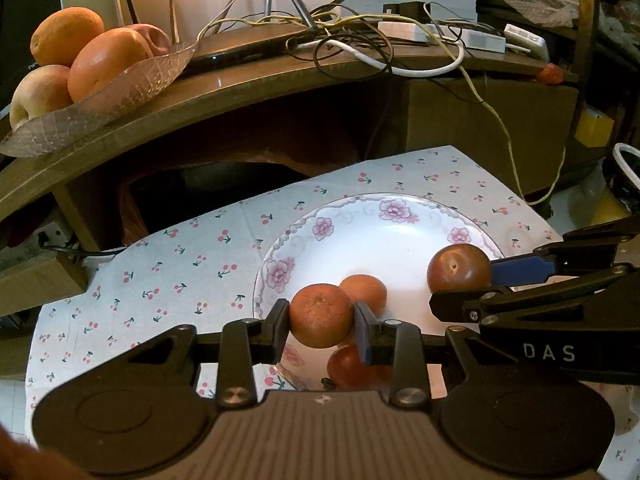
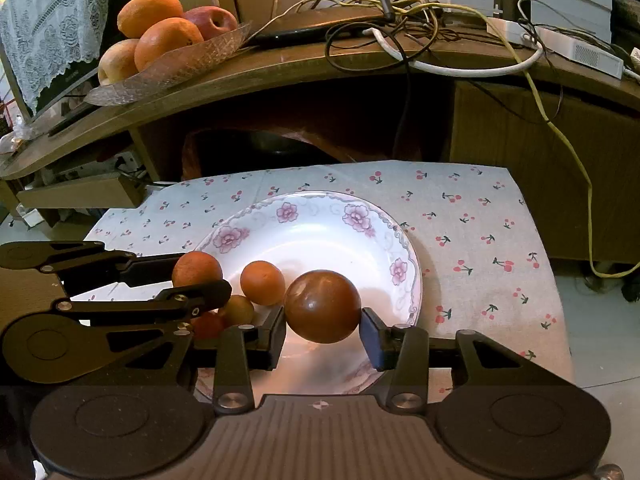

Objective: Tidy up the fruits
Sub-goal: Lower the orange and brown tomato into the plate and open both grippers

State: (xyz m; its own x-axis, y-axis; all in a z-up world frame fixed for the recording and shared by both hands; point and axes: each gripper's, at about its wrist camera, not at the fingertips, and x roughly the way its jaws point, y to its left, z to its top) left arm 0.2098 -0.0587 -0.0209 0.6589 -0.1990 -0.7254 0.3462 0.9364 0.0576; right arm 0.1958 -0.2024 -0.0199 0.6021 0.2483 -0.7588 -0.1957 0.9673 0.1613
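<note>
Left hand-held gripper [image 1: 322, 318] is clamped on a small rough-skinned mandarin [image 1: 321, 315], one pad on each side of it, held above the near left part of the floral plate [image 1: 340, 216]. Right hand-held gripper [image 2: 322, 322] grips a dark red-brown round fruit [image 2: 322, 306] the same way, over the near middle of that plate; from the left wrist view this fruit [image 1: 458, 268] sits at the plate's right side between the other tool's fingers.

Just beyond the held mandarin a second mandarin [image 1: 366, 293] lies on the plate, and a red tomato-like fruit [image 1: 350, 366] lies below the left tool's fingers. From the right wrist view a small pale yellowish fruit [image 2: 239, 310] also rests there, touching the second mandarin [image 2: 262, 283].

The plate stands on a cherry-print cloth [image 2: 480, 232] covering the worktop. Behind it runs a curved wooden shelf [image 2: 280, 68], carrying a glass dish [image 2: 168, 70] with oranges [image 2: 150, 14] and apples [image 2: 212, 20] at its left end and a tangle of cables [image 2: 400, 20] with white power adapters to the right.
</note>
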